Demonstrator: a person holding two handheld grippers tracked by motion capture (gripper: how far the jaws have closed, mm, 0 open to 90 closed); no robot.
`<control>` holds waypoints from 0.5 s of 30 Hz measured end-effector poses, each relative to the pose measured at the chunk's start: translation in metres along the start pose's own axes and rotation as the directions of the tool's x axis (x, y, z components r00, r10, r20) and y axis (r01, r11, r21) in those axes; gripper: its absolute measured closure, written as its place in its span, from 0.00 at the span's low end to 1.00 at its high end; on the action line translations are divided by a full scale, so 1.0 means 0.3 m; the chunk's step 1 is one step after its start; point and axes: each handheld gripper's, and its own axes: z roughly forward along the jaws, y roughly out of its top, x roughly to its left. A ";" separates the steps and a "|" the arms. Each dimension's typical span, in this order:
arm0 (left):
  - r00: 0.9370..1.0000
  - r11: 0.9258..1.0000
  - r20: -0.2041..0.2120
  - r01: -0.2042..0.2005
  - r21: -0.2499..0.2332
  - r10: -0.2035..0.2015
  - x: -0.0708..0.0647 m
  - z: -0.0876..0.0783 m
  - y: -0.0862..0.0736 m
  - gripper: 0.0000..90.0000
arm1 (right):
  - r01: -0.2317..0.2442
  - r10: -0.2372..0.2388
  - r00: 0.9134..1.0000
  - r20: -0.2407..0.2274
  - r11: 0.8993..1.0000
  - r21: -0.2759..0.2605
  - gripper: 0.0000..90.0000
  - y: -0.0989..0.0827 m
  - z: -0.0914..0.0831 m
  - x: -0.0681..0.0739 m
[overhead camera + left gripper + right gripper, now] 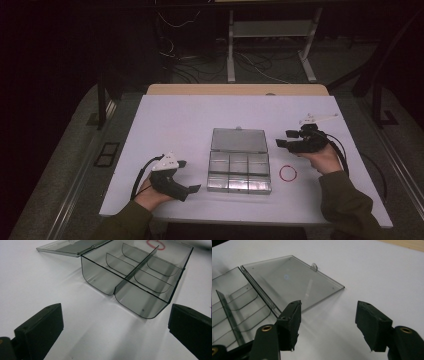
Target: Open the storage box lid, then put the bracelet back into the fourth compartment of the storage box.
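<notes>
Your right claw (328, 325) open and empty above the table, your left claw (112, 330) wide open, empty, clear smoky plastic six-compartment box (239, 171) between them, lid flat open.

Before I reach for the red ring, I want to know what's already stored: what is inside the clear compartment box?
The clear compartment box lies open, lid flat behind it. All six compartments look empty. The red ring lies outside on the white table. Reflections in the high view could hide something tiny.
</notes>
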 end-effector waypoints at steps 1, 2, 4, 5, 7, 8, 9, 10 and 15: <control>1.000 1.000 0.000 -0.001 0.001 0.001 0.000 0.000 0.000 0.00 | -0.002 0.002 1.000 0.003 1.000 0.003 0.41 -0.009 -0.007 0.001; 1.000 1.000 0.000 -0.001 0.000 0.001 -0.001 0.000 0.000 0.00 | -0.003 0.003 1.000 0.006 1.000 0.007 0.41 -0.018 -0.015 0.002; 1.000 1.000 0.000 -0.002 0.001 0.002 -0.001 0.000 0.000 0.00 | -0.007 0.007 1.000 0.007 1.000 0.007 0.43 -0.036 -0.030 0.004; 1.000 1.000 0.000 -0.002 0.001 0.002 -0.002 0.001 0.000 0.00 | -0.008 0.008 1.000 0.006 1.000 0.007 0.44 -0.045 -0.038 0.005; 1.000 1.000 -0.001 -0.005 0.002 0.005 -0.003 0.001 0.001 0.00 | -0.007 0.006 1.000 0.012 1.000 0.011 0.45 -0.062 -0.054 0.008; 1.000 1.000 -0.001 -0.004 0.002 0.004 -0.003 0.001 0.001 0.00 | -0.007 0.007 1.000 0.013 1.000 0.009 0.45 -0.070 -0.061 0.010; 1.000 1.000 -0.002 -0.009 0.002 0.009 -0.002 0.001 0.001 0.00 | -0.008 0.008 1.000 0.015 1.000 0.010 0.46 -0.078 -0.069 0.012; 1.000 1.000 -0.002 -0.008 0.002 0.008 -0.002 0.001 0.001 0.00 | -0.009 0.009 1.000 0.018 1.000 0.009 0.47 -0.086 -0.077 0.013; 1.000 1.000 -0.003 -0.007 0.003 0.007 -0.001 0.001 0.003 0.00 | -0.007 0.006 0.999 0.033 1.000 0.027 0.50 -0.121 -0.104 0.022</control>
